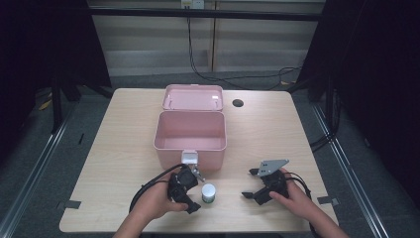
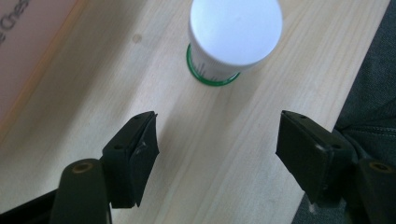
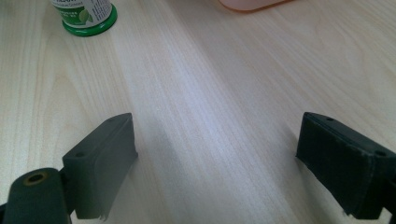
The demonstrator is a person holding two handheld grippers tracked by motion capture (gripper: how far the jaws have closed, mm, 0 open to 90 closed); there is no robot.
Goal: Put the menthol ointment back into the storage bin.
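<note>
Small white-capped bottle [image 1: 209,193] w/ green base stands upright on the table [image 1: 277,134], near the front edge, just at 6 o'clock of the open pink box [image 1: 190,136]. The box lid is swung back, latch hanging at the front wall, inside looks bare. Likely job: grab the bottle, drop it in the box.

Risks, as I judge them:
- Bottle is narrow and tall-ish; if one pad of the left claw [image 2: 217,149] hits before the other, it tips or skids toward the table edge at 6 o'clock, which is close.
- Smooth round cap: pinching up at the cap rather than the body could let it squirt out.
- Box latch sits just at 12 o'clock of the bottle; lifting too low could clip the latch or front wall and knock the bottle loose.
- Right claw [image 3: 217,163] is at 3 o'clock of the bottle, apart from it; a careless sweep across could bump it.

Claws:
- Left: jaws spread wide, nothing between them, touching nothing. In the left gripper view the bottle sits ahead at 12 o'clock, roughly centred btwn the jaws but not yet inside the gap.
- Right: jaws spread too, holding nothing, over bare tabletop; in the right gripper view the bottle shows off at 11 o'clock, box corner at 12.
</note>
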